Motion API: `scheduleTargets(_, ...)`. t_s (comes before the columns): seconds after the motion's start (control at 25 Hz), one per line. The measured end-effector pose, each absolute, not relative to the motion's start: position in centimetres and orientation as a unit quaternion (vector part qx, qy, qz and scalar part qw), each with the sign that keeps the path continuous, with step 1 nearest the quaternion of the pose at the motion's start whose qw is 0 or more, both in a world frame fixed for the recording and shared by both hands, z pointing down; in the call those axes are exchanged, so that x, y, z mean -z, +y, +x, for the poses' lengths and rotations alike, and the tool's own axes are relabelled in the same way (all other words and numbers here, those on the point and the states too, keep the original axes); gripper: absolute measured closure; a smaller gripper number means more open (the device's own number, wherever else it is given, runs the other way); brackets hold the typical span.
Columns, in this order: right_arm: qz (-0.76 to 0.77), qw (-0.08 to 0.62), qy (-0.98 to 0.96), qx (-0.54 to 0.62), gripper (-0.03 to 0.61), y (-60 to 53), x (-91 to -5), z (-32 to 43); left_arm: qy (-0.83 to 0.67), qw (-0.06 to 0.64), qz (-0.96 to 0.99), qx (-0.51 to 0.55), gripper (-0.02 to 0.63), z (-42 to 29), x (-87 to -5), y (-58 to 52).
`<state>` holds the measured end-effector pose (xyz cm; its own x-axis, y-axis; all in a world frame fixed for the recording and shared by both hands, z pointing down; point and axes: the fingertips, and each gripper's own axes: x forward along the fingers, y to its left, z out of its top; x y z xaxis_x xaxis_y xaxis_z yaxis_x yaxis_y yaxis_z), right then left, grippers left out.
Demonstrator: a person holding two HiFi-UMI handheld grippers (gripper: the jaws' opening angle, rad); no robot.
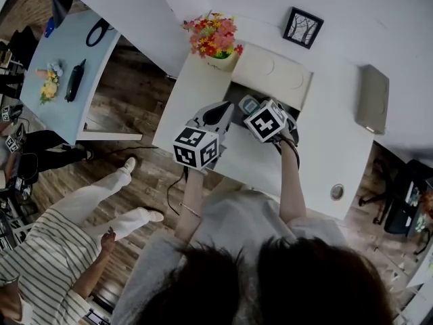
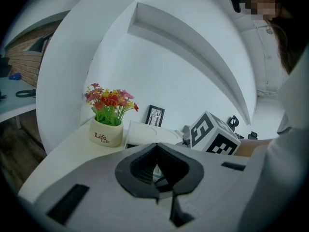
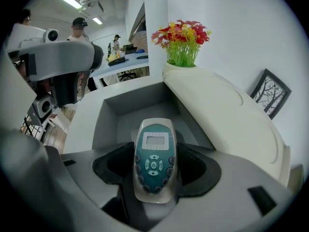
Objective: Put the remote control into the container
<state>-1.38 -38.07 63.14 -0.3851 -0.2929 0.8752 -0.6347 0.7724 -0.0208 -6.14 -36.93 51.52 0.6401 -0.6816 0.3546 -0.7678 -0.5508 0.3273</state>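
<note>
Two grippers are held over a white table (image 1: 325,151), side by side and near each other. The right gripper (image 3: 154,172) pinches the remote control (image 3: 154,151) between its dark pads (image 3: 195,166), one pad against each long edge. The remote has a teal face with a silver rim. Its small screen end points away from the jaws and its round buttons sit nearer the grip. It hangs just above the open grey container (image 3: 120,108) and is not yet inside. The container's cream lid (image 3: 222,115) is tipped back on the side toward a framed picture (image 1: 302,27) of bare trees, which is by the wall. A white flower pot (image 2: 106,135) marked "Life", holding red, pink and yellow flowers, stands just beside the container's far corner. The left gripper (image 2: 156,149) has its jaws pressed together at the tips, with nothing clamped between them. It points across the table toward the pot, with the right gripper's marker cube (image 2: 212,135) beside it. A flat grey box (image 1: 373,99) lies well apart near the table's far edge. A person in a striped top (image 1: 40,263) stands on the wooden floor to the left.
</note>
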Motion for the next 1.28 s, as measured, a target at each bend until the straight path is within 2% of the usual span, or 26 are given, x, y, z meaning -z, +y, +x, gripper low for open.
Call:
scheduleTargets(0.48, 0.286, 0.476, -0.811, -0.183, 0.299, -38.0, -63.4, -1.6, -0.414, 0.230, 0.876, -0.090, 0.611, -6.4, -51.5, -37.2)
scheduleTargets(0.64, 0.323, 0.425, -0.810, -0.244, 0.299, -38.2, -63.4, -1.5, -0.414, 0.228, 0.877, -0.088, 0.611, -6.4, -51.3, -37.2)
scheduleTargets(1.0, 0.339, 0.395, -0.826, -0.216, 0.301, -38.5, -61.4, -1.6, -0.415, 0.223, 0.878, -0.081, 0.611, -6.6, -50.5, -36.8)
scheduleTargets(1.2, 0.336, 0.337, -0.851, -0.224, 0.301, -38.6, -59.2, -1.9, -0.408, 0.216, 0.884, -0.077, 0.611, -6.0, -49.8, -36.8)
scheduleTargets(1.28, 0.338, 0.319, -0.858, -0.220, 0.321, -38.6, -57.5, -1.8, -0.404, 0.213, 0.886, -0.075, 0.611, -5.6, -49.5, -36.7)
